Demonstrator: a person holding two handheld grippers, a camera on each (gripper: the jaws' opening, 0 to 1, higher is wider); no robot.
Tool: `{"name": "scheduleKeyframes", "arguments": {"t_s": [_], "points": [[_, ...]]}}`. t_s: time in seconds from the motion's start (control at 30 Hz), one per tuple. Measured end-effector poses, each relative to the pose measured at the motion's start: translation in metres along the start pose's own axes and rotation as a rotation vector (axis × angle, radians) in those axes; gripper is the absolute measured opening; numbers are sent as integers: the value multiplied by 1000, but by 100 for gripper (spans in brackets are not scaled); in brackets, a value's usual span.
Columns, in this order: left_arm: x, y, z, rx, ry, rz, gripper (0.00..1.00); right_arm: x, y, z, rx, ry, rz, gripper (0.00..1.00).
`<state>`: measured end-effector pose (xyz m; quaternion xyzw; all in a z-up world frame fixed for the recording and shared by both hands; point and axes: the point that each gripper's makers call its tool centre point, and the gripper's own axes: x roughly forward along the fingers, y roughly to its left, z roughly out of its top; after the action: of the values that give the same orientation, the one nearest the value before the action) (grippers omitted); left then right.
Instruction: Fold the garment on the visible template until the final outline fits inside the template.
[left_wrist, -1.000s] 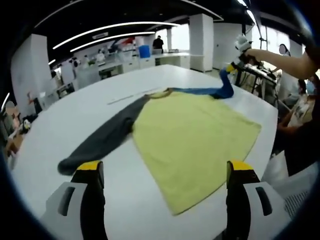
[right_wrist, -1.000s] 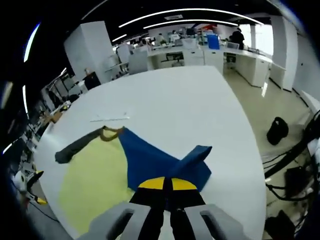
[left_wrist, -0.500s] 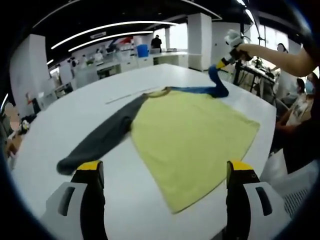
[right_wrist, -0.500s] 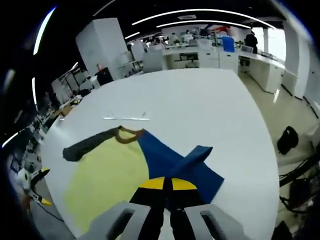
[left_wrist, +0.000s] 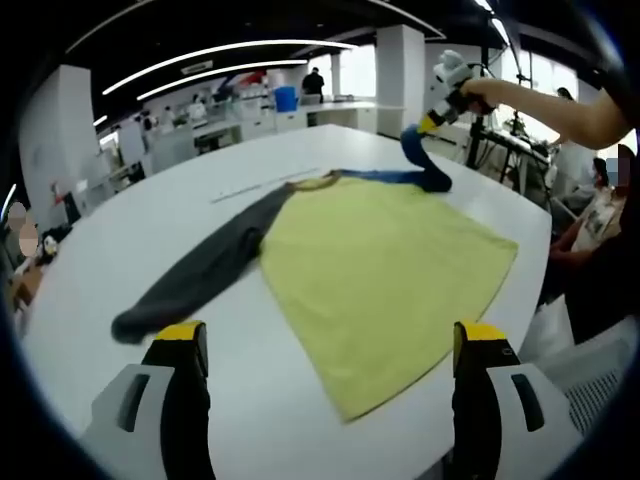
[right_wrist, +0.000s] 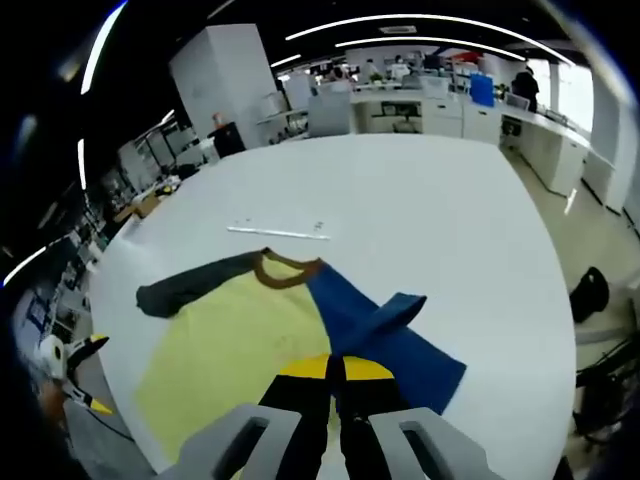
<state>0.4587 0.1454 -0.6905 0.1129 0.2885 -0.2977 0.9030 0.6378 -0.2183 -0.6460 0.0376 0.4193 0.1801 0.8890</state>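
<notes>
Soft knit shirt (left_wrist: 385, 270) spread on smooth white table (left_wrist: 130, 230), mid-frame in the left gripper view: flat yellow body, roughly trapezoid, with brown collar (left_wrist: 318, 183) at the upper edge. Grey sleeve (left_wrist: 200, 275) lying as a long tapering strip toward lower left. Blue sleeve (left_wrist: 425, 150) lifted off the table at upper right, curling up as a twisted band into the right gripper (left_wrist: 432, 122), held by a hand (left_wrist: 478, 90).

Left gripper (left_wrist: 330, 345) at the bottom, yellow-tipped jaws spread wide, nothing between them, above the table edge.

In the right gripper view, right gripper (right_wrist: 335, 370) at bottom centre, jaws pressed together, pinching the blue sleeve (right_wrist: 385, 320), creased into a raised fold. Collar (right_wrist: 288, 268) a brown ring, centre left; thin pale strip (right_wrist: 275, 232) just above it on the table (right_wrist: 420, 200).
</notes>
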Motion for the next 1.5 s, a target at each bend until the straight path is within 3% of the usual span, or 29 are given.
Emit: {"name": "scheduleKeyframes", "arguments": {"t_s": [0.93,1.5], "points": [[0,1,-4,-6,3,-9,99,40,64,31,-121,48,53,0],[1,3,-8,-26,11,-12,99,76,114,43,-127,57,118,0]]}}
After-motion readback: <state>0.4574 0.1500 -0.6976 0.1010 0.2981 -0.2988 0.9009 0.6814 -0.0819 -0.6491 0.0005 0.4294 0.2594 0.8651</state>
